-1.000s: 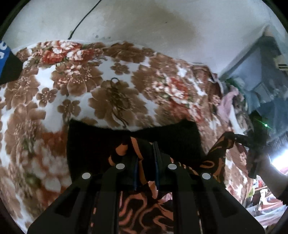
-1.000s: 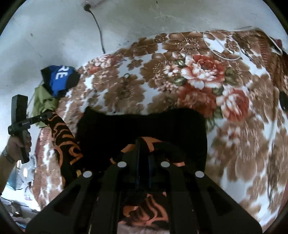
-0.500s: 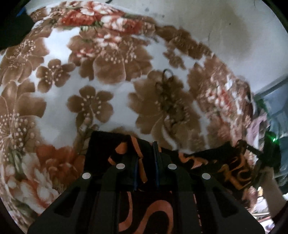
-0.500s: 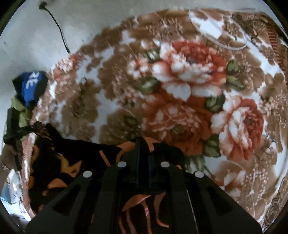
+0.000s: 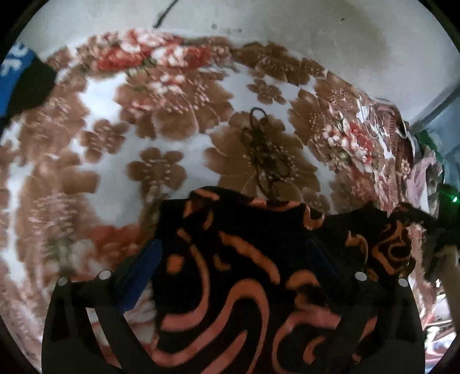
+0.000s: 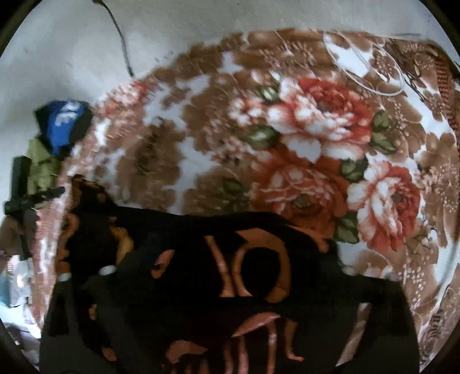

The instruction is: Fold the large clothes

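Note:
The black garment with orange swirls (image 5: 244,287) lies on the floral blanket (image 5: 187,161), its far edge across the lower half of both views. My left gripper (image 5: 233,259) is opening, its fingers (image 5: 141,273) spread wide on either side of the cloth and not pressing it. In the right wrist view the same garment (image 6: 230,273) drapes over my right gripper (image 6: 227,270), whose jaws are also opening and stand far apart. The right gripper (image 5: 442,238) shows at the left wrist view's right edge, and the left gripper (image 6: 26,201) at the right wrist view's left edge.
A blue and black cloth (image 6: 64,123) and a green one (image 6: 43,169) lie at the bed's far left corner. A thin black cord (image 5: 264,149) rests on the blanket, and a white wire loop (image 6: 365,63) at its far right. A pale wall (image 5: 287,26) rises behind.
Both grippers sank toward the bed with the garment, then their jaws went from shut on the cloth to wide apart. The garment's edge now lies on the blanket.

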Demonstrator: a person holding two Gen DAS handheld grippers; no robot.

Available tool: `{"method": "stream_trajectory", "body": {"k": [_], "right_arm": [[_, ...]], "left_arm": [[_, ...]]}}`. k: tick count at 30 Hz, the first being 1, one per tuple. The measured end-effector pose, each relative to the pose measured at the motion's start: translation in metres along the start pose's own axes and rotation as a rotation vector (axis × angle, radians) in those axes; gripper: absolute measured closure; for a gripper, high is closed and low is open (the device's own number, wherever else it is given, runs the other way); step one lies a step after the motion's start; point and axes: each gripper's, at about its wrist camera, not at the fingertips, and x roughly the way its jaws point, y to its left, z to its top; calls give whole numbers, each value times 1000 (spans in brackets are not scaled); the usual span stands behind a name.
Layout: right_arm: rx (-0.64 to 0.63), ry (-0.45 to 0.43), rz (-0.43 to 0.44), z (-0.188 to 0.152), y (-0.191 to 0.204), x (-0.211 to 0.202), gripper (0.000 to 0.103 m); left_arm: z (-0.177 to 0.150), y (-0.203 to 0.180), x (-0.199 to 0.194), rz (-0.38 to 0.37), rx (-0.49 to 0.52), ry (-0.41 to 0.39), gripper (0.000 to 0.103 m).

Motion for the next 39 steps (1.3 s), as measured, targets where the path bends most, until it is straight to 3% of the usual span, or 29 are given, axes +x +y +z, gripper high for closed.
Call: {"method": "stream_trajectory", "body": {"k": [2,5,7,14,18,22,28,30,33,37,39], "right_arm": [[20,-14,16,-4,-4,-13,5],[90,-17,73,-6,-13,-26,5],[180,-23,165,-5,-24,-31,5],[445,82,351,26,-73,-4,5],[413,177,296,35,-66,10,5],[361,204,251,32,-57,10,5],[345,221,217,19,-59,11,5],[339,227,210,17,-59,12,5],[341,227,214,17,-59,12,5],[341,230,213,16,-60,13,5],[347,226,217,16,-60,13,5]], "left_arm": [[-7,-9,-18,20,60,-23,5],[-17,-39,-35,-8,163,-26,5],[-20,-61,-40,-48,213,-16,5],[-40,-154,-44,-130,472,31,5],[-41,-165,-30,-136,485,53,5],[-39,-170,-13,-169,451,67,5],[-52,-237,9,-267,517,52,5],[-63,-260,13,-246,593,45,5],[-94,-298,24,-147,848,45,5],[-108,-306,40,-83,984,74,5],[-109,-305,46,-91,1019,92,6]]}}
